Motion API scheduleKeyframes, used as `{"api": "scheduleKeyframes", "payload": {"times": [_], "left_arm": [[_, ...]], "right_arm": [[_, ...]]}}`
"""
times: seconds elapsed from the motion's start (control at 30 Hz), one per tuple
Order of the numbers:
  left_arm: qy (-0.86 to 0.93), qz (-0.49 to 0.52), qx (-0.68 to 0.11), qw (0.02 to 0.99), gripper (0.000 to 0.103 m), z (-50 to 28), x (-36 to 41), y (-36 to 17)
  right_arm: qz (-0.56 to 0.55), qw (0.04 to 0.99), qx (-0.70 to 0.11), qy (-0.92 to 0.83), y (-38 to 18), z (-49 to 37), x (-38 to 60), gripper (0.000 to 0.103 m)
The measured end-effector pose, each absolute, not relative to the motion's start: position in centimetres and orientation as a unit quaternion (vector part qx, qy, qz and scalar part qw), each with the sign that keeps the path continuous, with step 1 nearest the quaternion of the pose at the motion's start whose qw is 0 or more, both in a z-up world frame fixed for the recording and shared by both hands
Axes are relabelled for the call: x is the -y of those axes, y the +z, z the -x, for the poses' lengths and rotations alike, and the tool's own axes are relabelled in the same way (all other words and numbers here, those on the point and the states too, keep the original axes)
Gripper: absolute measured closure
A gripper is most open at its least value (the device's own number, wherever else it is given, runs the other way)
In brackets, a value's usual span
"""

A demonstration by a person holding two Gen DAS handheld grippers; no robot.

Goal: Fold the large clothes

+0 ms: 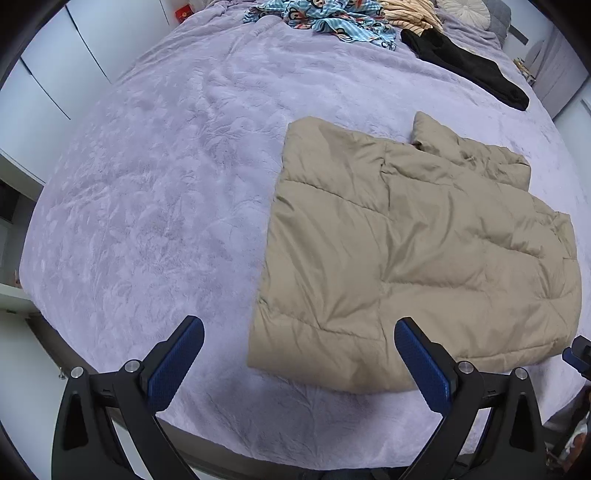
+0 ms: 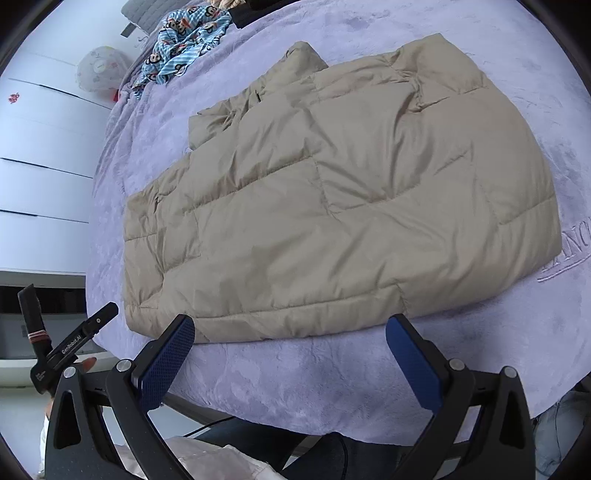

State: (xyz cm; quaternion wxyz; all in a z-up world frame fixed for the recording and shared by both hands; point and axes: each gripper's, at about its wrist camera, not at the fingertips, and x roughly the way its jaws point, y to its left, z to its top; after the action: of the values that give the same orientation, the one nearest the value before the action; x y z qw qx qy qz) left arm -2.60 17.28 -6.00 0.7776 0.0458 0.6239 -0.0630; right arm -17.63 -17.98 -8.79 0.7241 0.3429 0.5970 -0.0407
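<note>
Beige quilted cloth fills much of both views: a padded jacket lying flat on the lavender plush blanket that covers the bed, near its front edge. The left wrist view takes in a broad bare stretch of blanket to the jacket's left, a black garment lying apart beyond the jacket, and a blue cartoon-print cloth with a striped cream one beside it at the far end. The right wrist view loses most of the black piece but shows raised lettering pressed into the blanket just beside the jacket's right edge, white drawer fronts to the left, and the other gripper's black body low at the left. The jacket is folded into a rough rectangle, puffy, with stitched panels and soft creases, its hem toward the cameras and its collar end bunched at the far side. The left gripper has its fingers spread wide and holds nothing, hovering over the blanket and the jacket's near corner. The right gripper is likewise wide apart and empty, just short of the hem
</note>
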Motion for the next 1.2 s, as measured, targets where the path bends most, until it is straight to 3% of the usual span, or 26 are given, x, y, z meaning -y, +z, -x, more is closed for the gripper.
{"api": "scheduleKeyframes", "payload": {"times": [0.47,0.53,0.63,0.9,1.13,1.2], "left_arm": [[-0.134,-0.01,-0.655,0.744,0.0,-3.7,-20.1,-9.7],[-0.151,0.005,-0.662,0.734,0.0,-4.2,-20.2,-10.3],[-0.19,0.026,-0.673,0.714,0.0,-5.0,-20.4,-11.6],[-0.288,0.137,-0.718,0.619,0.0,-7.4,-21.6,-18.3],[-0.34,0.132,-0.71,0.602,0.0,-8.1,-17.2,-20.6],[-0.354,0.127,-0.713,0.592,0.034,-8.1,-16.3,-20.9]], "right_arm": [[-0.335,0.713,-0.612,-0.068,-8.7,13.0,14.5,0.004],[-0.331,0.711,-0.616,-0.073,-8.8,12.8,14.5,0.028],[-0.332,0.7,-0.628,-0.074,-9.5,12.8,14.7,0.053],[-0.293,0.688,-0.663,-0.049,-10.5,12.2,15.3,0.053],[-0.284,0.685,-0.669,-0.05,-11.0,11.4,15.8,0.053],[-0.279,0.692,-0.664,-0.049,-10.9,11.0,15.7,0.053]]}}
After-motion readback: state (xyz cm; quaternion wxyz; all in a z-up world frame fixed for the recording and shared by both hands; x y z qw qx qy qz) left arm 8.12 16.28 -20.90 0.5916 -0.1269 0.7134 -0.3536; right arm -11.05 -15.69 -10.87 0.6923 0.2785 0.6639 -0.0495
